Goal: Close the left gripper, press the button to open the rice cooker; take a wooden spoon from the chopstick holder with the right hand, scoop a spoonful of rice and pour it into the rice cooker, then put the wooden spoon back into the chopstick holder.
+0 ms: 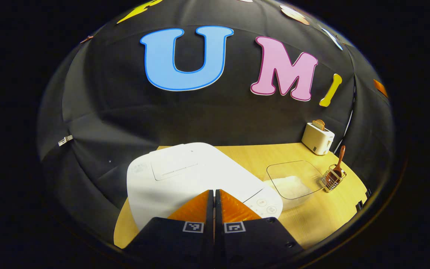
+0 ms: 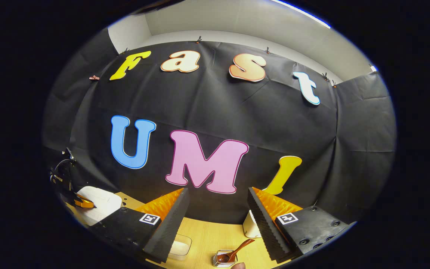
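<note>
Left gripper (image 1: pixel 214 194) pressed together, nothing between the fingers, tips hanging over the near edge of the rice cooker (image 1: pixel 185 179), lid down; contact with the button can't be told from this angle. Rice cooker sits at the left of the wooden table (image 1: pixel 252 157). Right of it a clear container of rice (image 1: pixel 293 183), then the chopstick holder (image 1: pixel 333 179) with the wooden spoon (image 1: pixel 339 162) standing in it. Toaster (image 1: pixel 317 137) at the far right. Right gripper (image 2: pixel 218 203) spread wide, holding nothing, raised above the table with the chopstick holder below it.
</note>
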Available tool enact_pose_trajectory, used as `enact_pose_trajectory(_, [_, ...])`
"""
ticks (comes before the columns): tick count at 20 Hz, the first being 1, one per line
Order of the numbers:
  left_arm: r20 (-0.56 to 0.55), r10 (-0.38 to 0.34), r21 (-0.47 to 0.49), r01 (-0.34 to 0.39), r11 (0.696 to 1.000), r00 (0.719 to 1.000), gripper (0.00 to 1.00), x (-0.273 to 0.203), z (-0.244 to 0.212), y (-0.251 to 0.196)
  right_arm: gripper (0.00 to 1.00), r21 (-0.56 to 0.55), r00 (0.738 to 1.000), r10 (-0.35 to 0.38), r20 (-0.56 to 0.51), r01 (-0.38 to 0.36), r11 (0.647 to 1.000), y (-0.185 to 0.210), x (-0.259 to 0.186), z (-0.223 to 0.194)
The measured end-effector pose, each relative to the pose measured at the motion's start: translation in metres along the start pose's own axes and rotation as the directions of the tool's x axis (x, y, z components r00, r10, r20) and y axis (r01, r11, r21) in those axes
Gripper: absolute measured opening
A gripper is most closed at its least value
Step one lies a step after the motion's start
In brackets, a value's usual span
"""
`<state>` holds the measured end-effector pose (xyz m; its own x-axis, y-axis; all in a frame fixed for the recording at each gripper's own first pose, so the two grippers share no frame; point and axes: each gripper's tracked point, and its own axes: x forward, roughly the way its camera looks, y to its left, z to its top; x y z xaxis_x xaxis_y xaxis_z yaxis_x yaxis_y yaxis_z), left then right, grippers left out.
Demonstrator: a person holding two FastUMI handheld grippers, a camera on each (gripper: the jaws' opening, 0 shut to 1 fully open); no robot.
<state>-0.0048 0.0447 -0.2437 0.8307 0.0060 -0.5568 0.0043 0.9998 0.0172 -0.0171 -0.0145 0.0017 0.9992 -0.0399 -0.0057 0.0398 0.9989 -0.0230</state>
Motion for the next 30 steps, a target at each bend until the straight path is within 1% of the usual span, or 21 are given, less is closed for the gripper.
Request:
enact_pose_trajectory(8, [-0.062,-0.008,-0.037,0.006,0.999,0.998,0.06,0.005,-0.011,0.002,0.97,-0.019,1.000,-0.002,0.007,0.002,1.000,-0.001,-0.001,0.004])
enact_pose_trajectory(9, [-0.081,-0.007,-0.045,0.004,0.999,0.997,0.04,0.005,-0.012,0.003,0.97,-0.022,1.000,0.000,0.006,0.000,1.000,-0.001,0.000,0.004])
enact_pose_trajectory(10, [-0.094,-0.006,-0.049,0.002,0.999,0.996,0.06,0.006,-0.012,0.002,0.97,-0.023,1.000,0.002,0.004,-0.002,1.000,-0.001,0.000,0.003])
enact_pose_trajectory(13, [-0.115,-0.002,-0.026,-0.001,1.000,0.993,0.07,0.007,-0.015,0.002,0.97,-0.013,1.000,0.000,-0.001,0.000,1.000,-0.004,0.000,0.001])
enact_pose_trajectory(18, [-0.092,0.014,0.005,-0.013,1.000,0.996,0.07,0.007,-0.010,0.001,0.97,-0.006,1.000,-0.010,-0.003,0.010,1.000,-0.011,0.001,-0.002])
enact_pose_trajectory(20, [-0.032,0.018,0.001,-0.018,1.000,0.999,0.06,0.003,0.007,0.003,0.97,-0.007,1.000,-0.017,-0.010,0.017,1.000,-0.014,0.002,-0.005])
enact_pose_trajectory(23, [0.105,0.036,-0.016,-0.035,0.999,0.994,0.06,-0.007,0.055,0.010,0.97,0.025,0.999,-0.031,-0.032,0.031,0.999,-0.021,0.003,-0.015])
enact_pose_trajectory(26, [0.225,0.059,-0.099,-0.037,0.994,0.973,0.07,-0.018,0.104,0.026,0.97,0.028,0.998,-0.038,-0.048,0.040,0.999,-0.027,0.005,-0.024])
enact_pose_trajectory(28, [0.290,0.075,-0.158,-0.030,0.987,0.954,0.07,-0.019,0.131,0.038,0.97,0.025,0.997,-0.047,-0.061,0.048,0.999,-0.034,0.005,-0.030])
enact_pose_trajectory(30, [0.349,0.102,-0.190,-0.037,0.981,0.932,0.06,-0.022,0.156,0.051,0.97,0.039,0.995,-0.056,-0.082,0.059,0.998,-0.041,0.006,-0.040])
